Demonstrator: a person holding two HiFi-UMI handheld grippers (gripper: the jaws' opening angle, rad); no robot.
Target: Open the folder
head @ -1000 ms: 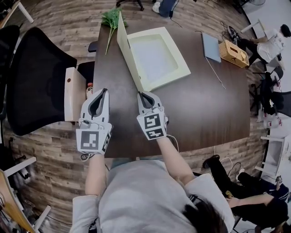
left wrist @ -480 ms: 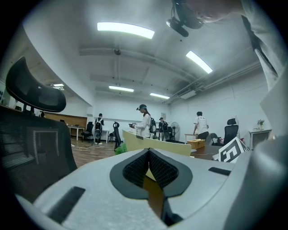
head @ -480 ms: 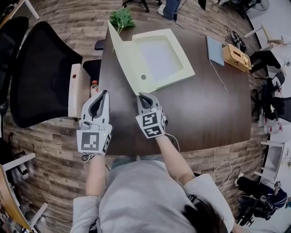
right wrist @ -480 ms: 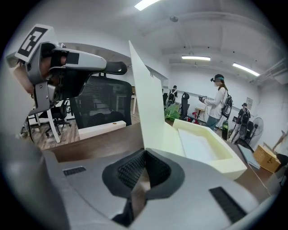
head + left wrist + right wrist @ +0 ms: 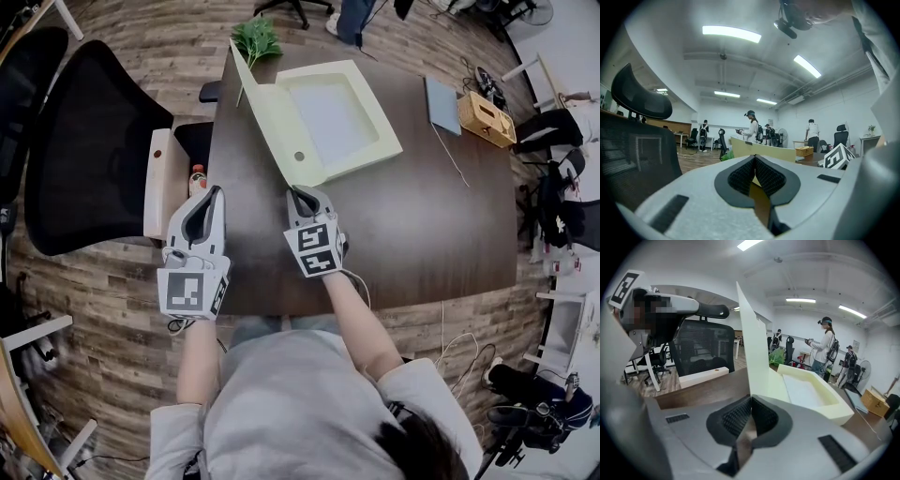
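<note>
Although clenched with nothing between the pads, points straight at the folder (image 5: pixel 328 117) with the right gripper (image 5: pixel 299 196), tip just below the folder's near corner at the middle of the head view; cannot tell whether touching there. Finds the folder on the dark table (image 5: pixel 431 216), upper centre of the frame, already part open: shallow pale-yellow tray (image 5: pixel 375 141) lying flat, cover (image 5: pixel 267 122) lifted off it and standing steeply along the tray's left side. Traces the hinge line, the long axis that matters, from that near corner away toward the upper left of the frame, close to the line of the right gripper's own jaws. Bears this out in the right gripper view: cover (image 5: pixel 752 338) rising as a thin upright sheet dead ahead of the closed tips, tray (image 5: pixel 813 394) spread off to the right of it. Places the left gripper (image 5: pixel 215 194) at centre left of the head view, likewise shut and empty, beside the right one but well apart from the cover, bare table between; catches the cover (image 5: pixel 761 151) only as a pale strip beyond the closed tips in the left gripper view. Judged from this: right gripper much the nearer, so probably the one to finish the opening. Calls for a push across the hinge, toward the left of the frame, not along it. Risks sliding the whole folder if caught only at the corner.
</note>
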